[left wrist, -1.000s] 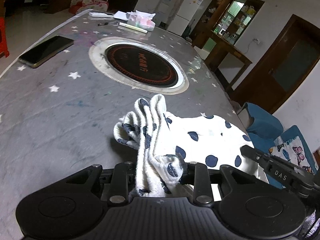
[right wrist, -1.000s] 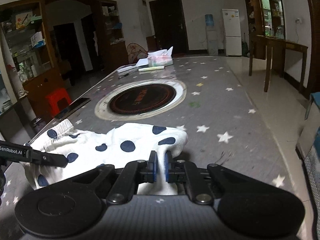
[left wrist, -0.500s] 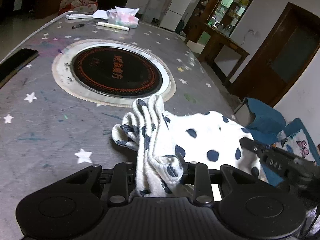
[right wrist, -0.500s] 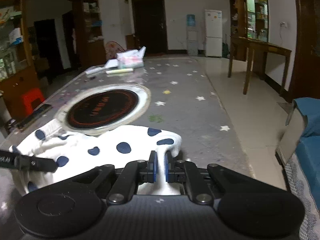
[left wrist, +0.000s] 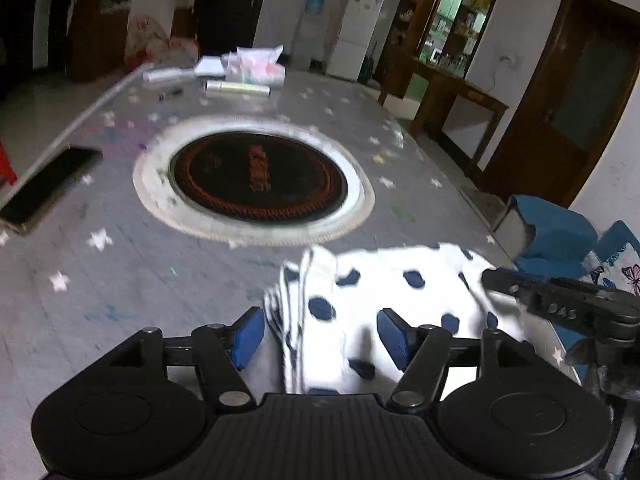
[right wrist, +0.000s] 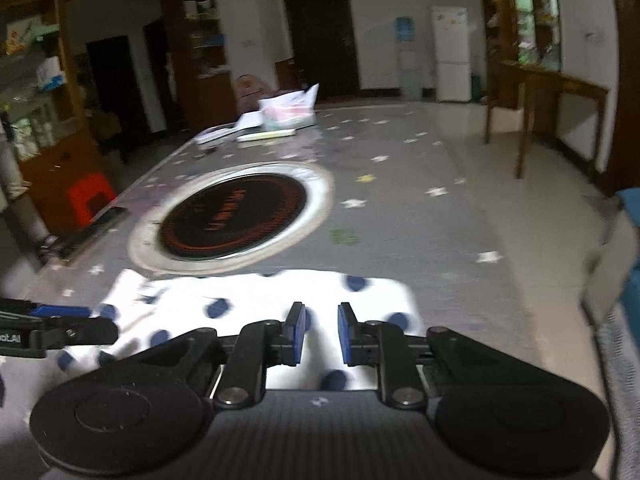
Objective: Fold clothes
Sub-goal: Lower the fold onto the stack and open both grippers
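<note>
Spotted garment [left wrist: 384,300] lies on the worktop [left wrist: 120,300], near the round hob [left wrist: 256,180]. My left gripper [left wrist: 320,338] has just spread wide, cloth loose between; right gripper [right wrist: 321,334] parting too, releasing it.

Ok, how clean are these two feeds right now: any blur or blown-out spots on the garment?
Left wrist view: motion blur smears the table and phone; the polka-dot garment is soft but its dots are readable. Right wrist view: blur throughout, and the garment is overexposed, nearly pure white, with streaked dots. Both show fisheye bending at the edges.
</note>
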### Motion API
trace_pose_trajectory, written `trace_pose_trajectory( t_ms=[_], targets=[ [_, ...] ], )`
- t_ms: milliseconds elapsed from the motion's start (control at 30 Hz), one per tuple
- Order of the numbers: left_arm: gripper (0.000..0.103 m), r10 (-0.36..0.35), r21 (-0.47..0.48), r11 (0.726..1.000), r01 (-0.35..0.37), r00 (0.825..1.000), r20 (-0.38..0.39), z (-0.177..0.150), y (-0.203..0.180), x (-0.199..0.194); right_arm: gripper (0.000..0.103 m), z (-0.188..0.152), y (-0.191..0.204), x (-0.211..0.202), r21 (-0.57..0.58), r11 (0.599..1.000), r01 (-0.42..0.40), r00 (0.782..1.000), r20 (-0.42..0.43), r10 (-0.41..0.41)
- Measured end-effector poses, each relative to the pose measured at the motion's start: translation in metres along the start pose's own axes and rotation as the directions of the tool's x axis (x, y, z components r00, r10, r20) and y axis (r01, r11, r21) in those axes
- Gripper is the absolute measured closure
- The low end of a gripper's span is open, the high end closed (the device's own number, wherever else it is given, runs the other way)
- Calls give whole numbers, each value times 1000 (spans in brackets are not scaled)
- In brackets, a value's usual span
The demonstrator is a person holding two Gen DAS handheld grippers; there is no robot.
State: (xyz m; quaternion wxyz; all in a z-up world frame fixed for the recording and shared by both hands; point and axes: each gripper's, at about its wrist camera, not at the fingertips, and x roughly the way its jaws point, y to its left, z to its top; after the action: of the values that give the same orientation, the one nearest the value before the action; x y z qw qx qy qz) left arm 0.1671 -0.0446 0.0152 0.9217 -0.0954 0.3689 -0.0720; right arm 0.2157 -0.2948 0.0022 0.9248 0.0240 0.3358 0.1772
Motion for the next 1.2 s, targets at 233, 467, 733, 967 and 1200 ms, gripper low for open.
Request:
trace_pose_trajectory(
  t_ms=[233, 467, 733, 967, 1200],
  targets=[
    [46, 33, 29, 999, -31, 998, -58, 3, 5, 29, 86, 7, 12, 38, 22, 1000, -19, 999, -44, 20],
    [44, 37, 19, 999, -36, 997, -70, -5, 10, 34, 84, 3, 15, 42, 4, 1000, -2, 998, -61, 2],
    [42, 32, 34, 999, -30, 998, -51, -14, 7, 6, 73, -17, 31, -3, -59, 997, -49, 997, -60, 46],
    [42, 46, 58, 997, -43, 998, -50, -29, 9, -6, 73, -58, 46, -41, -102, 994, -29, 999, -37, 25],
    [41, 56, 49, 997, -53, 997, -52, -36, 11, -7, 73, -80, 48, -50, -94, 996, -9, 999, -38, 6]
  ],
)
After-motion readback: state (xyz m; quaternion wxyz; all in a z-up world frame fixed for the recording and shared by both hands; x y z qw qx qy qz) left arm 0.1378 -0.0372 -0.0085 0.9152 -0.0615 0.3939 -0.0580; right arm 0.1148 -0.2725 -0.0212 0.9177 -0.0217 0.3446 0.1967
